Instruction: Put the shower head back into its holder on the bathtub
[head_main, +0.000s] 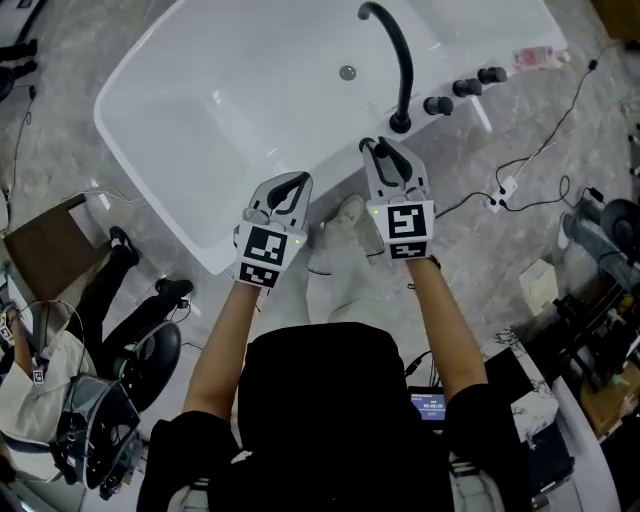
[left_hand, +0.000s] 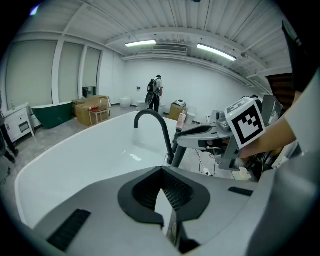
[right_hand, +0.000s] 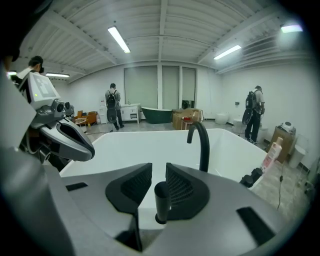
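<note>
In the right gripper view a short black cylinder, the shower head (right_hand: 161, 200), stands between my right gripper's (right_hand: 159, 165) jaws, against the right-hand pad. The jaws are closed to about its width. In the head view that gripper (head_main: 373, 146) hangs over the white bathtub's near rim (head_main: 330, 185), beside the base of the black spout (head_main: 400, 70); the shower head is hidden there. My left gripper (head_main: 298, 181) is shut and empty, level with the other and just left of it, over the same rim (left_hand: 60, 165). Three black fittings (head_main: 467, 88) stand on the rim right of the spout; I cannot tell which is the holder.
Cables and a white socket block (head_main: 503, 190) lie on the floor right of the tub. A brown box (head_main: 50, 245) and a person's legs (head_main: 130, 290) are at the left. A pink bottle (head_main: 535, 58) lies past the tub's far right corner. People stand far off in the room (right_hand: 114, 107).
</note>
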